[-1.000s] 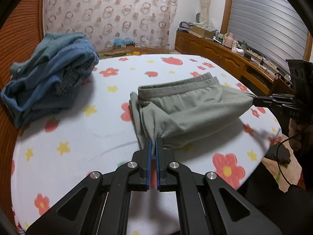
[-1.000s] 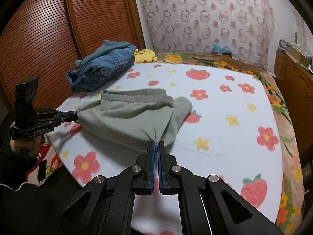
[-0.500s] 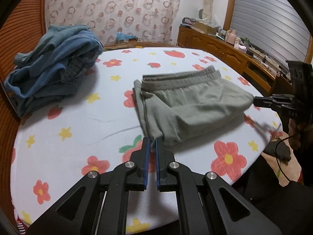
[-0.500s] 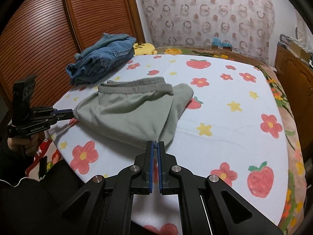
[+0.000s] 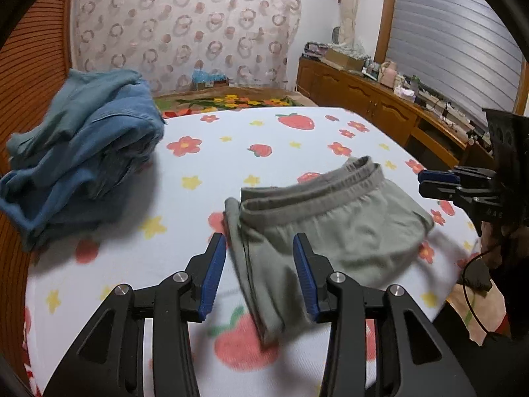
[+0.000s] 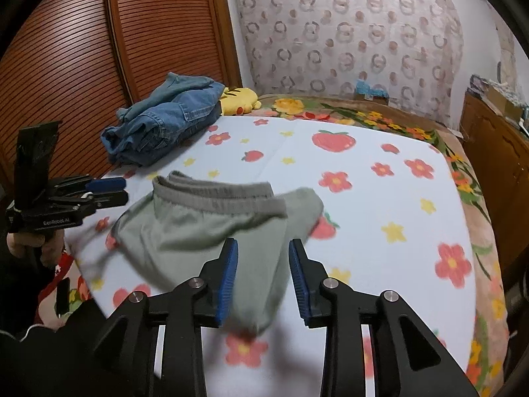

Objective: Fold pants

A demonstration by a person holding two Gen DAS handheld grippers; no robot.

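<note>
Now, in the left wrist view, the left gripper [image 5: 259,274], clamped on the grey-green pants [image 5: 330,228] a second ago, stands apart; the pants lie folded at 12 o'clock on the floral bedsheet [image 5: 198,165]. In the right wrist view, the right gripper [image 6: 263,278] has likewise released, suggesting this fold is complete.

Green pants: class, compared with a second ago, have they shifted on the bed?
Yes. The green pants have dropped flat onto the floral sheet; both tongs, left and right, have opened and released them.
</note>
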